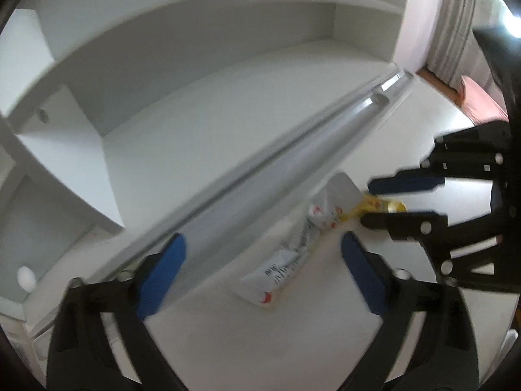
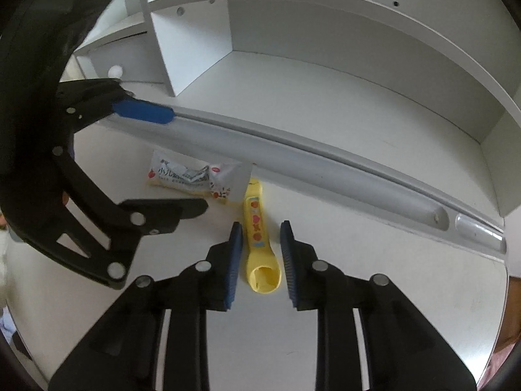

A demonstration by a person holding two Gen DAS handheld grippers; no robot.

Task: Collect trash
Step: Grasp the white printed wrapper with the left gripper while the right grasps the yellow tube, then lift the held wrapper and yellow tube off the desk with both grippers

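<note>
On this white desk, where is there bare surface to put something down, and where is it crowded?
Bare: the stretch behind the long groove, up to the shelf unit's back wall, and the near desk in front of the left gripper. Crowded: just in front of the groove, where the white wrapper, the yellow wrapper and the right gripper sit together.

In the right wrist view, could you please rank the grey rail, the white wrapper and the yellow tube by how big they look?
1. Grey rail, by far the longest, spanning most of the picture.
2. White wrapper and yellow tube: similar in length; the tube lies nearer the camera, so I would not rank them.
</note>
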